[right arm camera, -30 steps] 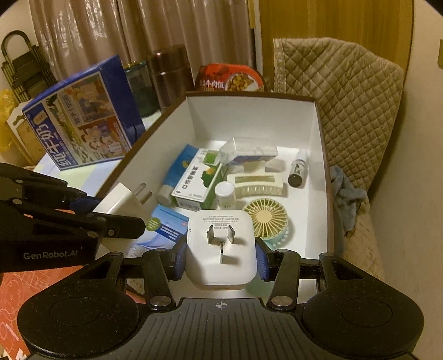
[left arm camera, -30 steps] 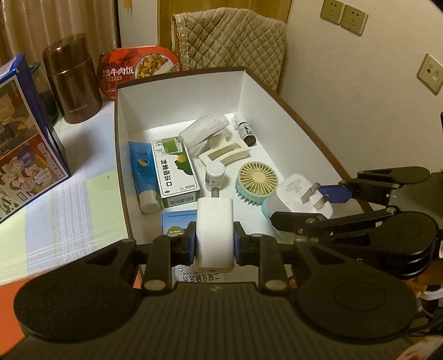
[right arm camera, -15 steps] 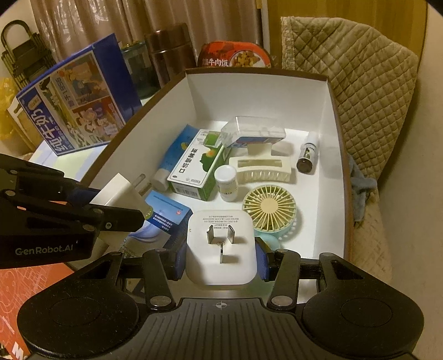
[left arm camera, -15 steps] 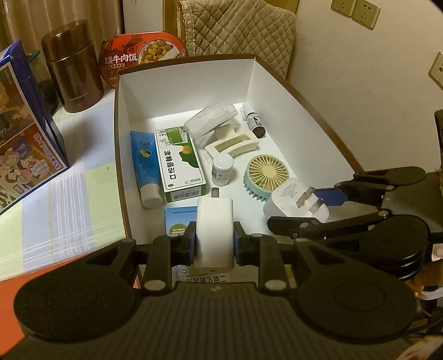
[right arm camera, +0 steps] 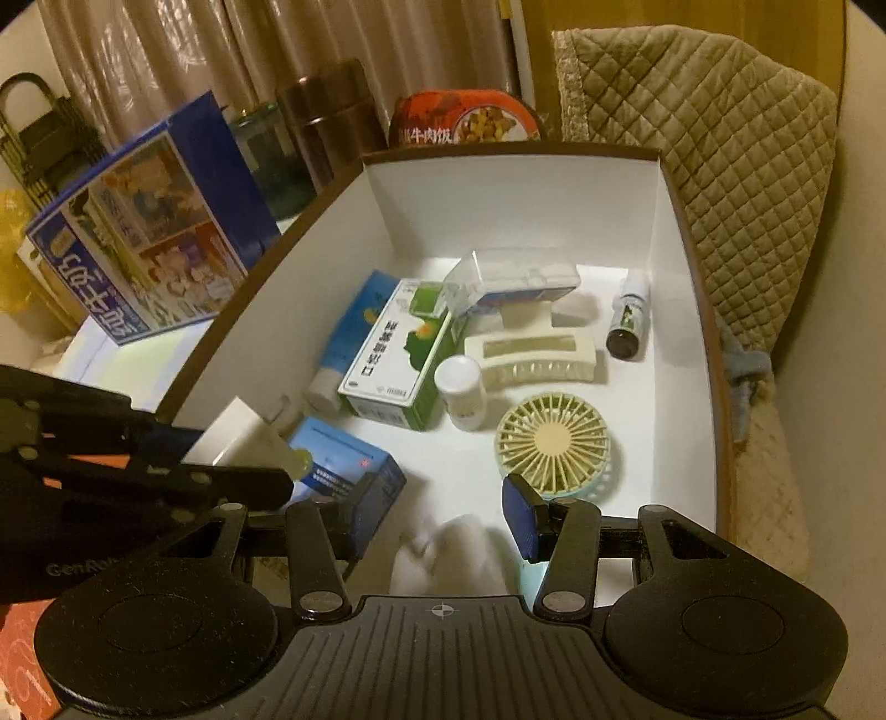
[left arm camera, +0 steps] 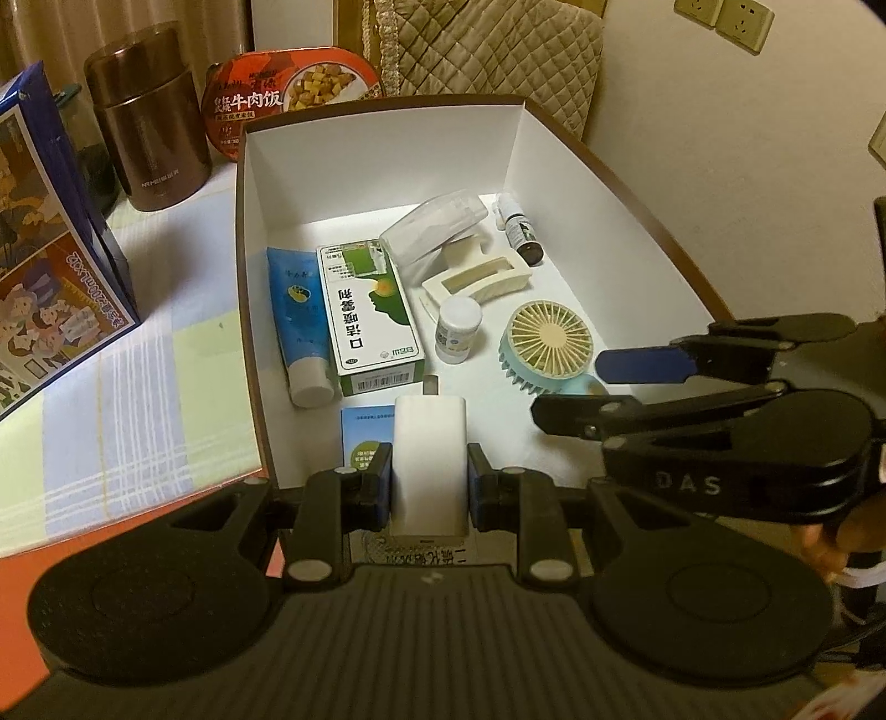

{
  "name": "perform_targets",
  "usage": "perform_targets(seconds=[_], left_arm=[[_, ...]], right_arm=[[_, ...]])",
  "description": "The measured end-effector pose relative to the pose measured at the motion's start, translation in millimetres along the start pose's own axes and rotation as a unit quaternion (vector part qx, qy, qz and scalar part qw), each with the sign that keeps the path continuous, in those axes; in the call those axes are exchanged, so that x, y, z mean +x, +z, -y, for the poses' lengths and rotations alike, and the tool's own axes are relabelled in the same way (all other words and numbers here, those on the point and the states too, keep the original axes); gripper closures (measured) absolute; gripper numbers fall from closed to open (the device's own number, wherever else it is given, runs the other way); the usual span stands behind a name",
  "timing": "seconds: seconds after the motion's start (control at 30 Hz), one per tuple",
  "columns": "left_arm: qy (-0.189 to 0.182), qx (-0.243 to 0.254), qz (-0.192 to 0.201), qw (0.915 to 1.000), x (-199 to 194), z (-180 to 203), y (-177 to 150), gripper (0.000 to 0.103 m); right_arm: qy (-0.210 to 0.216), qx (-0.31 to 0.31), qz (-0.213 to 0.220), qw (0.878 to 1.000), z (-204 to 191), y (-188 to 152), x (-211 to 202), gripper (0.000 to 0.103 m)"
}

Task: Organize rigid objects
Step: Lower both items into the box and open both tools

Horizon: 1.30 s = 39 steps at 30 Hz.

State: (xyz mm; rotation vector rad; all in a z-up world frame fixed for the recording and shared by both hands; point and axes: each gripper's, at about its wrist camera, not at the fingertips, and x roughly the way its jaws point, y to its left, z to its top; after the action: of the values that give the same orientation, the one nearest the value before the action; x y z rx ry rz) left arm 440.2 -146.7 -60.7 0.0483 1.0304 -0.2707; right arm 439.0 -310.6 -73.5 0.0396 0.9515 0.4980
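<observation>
Your left gripper [left arm camera: 429,482] clamps the white charger [left arm camera: 429,465] over the box's [left arm camera: 609,160] near end for dropping; your right gripper [right arm camera: 437,531] gapes empty.

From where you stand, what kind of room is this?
Probably a lived-in home room, perhaps a bedroom or dining corner: a quilted chair cover, curtains, wall sockets, and a table with a food tub and thermos.

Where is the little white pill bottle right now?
In the left wrist view, the pill bottle stands in the white box, between the green carton and the round fan.
</observation>
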Motion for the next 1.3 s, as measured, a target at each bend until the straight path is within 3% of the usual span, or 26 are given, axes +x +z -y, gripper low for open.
perform_targets(seconds=[0.6,0.73,1.3], left_arm=[[-0.03,0.018,-0.002,0.9994,6,10,2,0.08],[-0.014,0.027,0.003,0.9995,4,10,3,0.071],[-0.006,0.007,0.0,1.0,-5,5,-2,0.068]], right_arm=[[-0.038,-0.029,-0.015,0.999,-4,-11,-12,0.057],[-0.037,-0.034,-0.016,0.999,-5,-13,-13,0.057],[-0.029,-0.034,-0.025,0.999,-8,-22,-19,0.057]])
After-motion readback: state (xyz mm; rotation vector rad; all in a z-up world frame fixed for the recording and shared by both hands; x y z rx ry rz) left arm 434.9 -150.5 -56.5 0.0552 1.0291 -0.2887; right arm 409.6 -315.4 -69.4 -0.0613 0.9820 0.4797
